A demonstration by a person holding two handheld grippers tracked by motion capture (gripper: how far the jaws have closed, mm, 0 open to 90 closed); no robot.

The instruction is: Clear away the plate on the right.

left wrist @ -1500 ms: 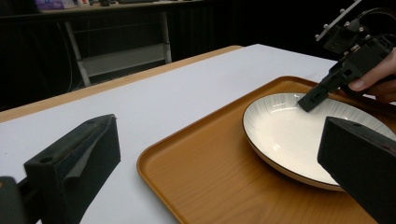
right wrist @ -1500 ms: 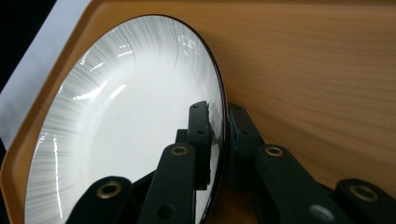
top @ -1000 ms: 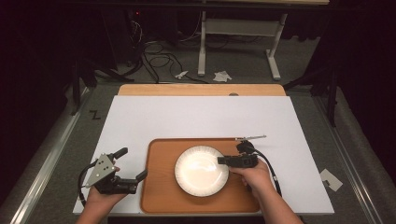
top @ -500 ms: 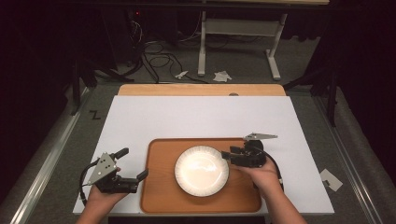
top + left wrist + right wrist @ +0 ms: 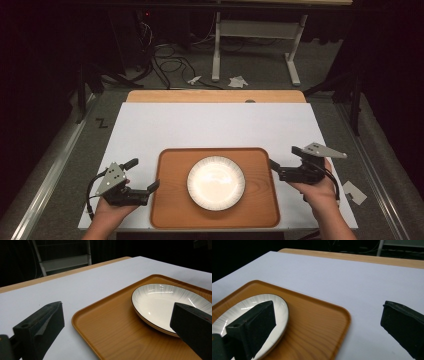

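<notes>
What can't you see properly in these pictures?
- Plate: in the left gripper view, its near right part is hidden behind a black jaw.
- Tray: in the right gripper view, cut off by the bottom and left edges.
- Scraps on the floor: high view, too small to identify.

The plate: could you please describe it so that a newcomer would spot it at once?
On the white-topped table lies a brown wooden tray near the front edge. The plate sits at its centre: round, white, dark-rimmed, with fine radial lines, the one dish there.
</notes>
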